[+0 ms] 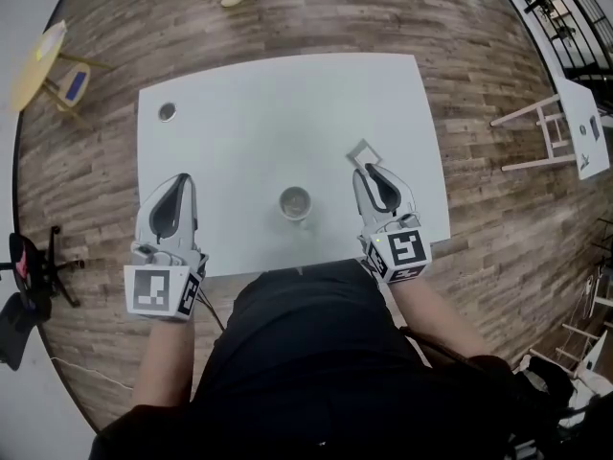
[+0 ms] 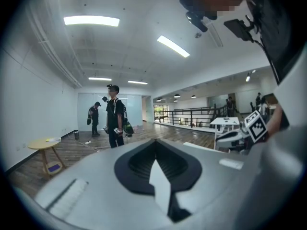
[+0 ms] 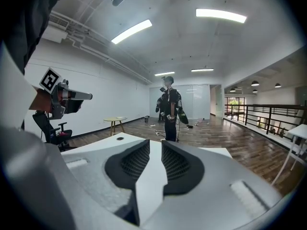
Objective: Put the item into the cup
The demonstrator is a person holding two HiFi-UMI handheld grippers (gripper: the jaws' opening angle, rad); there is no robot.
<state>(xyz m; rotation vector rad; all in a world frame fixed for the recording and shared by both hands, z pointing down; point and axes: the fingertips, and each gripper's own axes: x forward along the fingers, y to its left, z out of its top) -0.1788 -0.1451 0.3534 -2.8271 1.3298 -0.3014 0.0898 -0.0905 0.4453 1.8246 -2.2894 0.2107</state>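
The cup (image 1: 294, 202) stands near the front edge of the desk (image 1: 278, 113), about midway along it, and as far as the head view shows there's nothing in it, so the job isn't done yet. The item (image 1: 364, 151), a small pale square piece, sits right at the tips of the right gripper (image 1: 369, 171), to the right of the cup and a little farther from the front edge. That gripper's own view shows its jaws part-way apart with a pale strip filling the gap from pad to pad. I read that as a clamp on the item (though pale piece against pale desk makes it a close call). Whether the piece is off the desk I can't say.

The left gripper (image 1: 180, 180) hangs over the front left corner with its jaws together and nothing between them.

What's left, by my judgement: carry the item across to the left, get it over the cup's mouth, let go.

The path looks free, just bare desk between piece and cup. A small dark round thing (image 1: 168, 111) lies by the far left corner, well apart. Off the desk there's a yellow side table (image 1: 38, 60) on the left, and a person (image 3: 170, 109) standing beyond the far edge.
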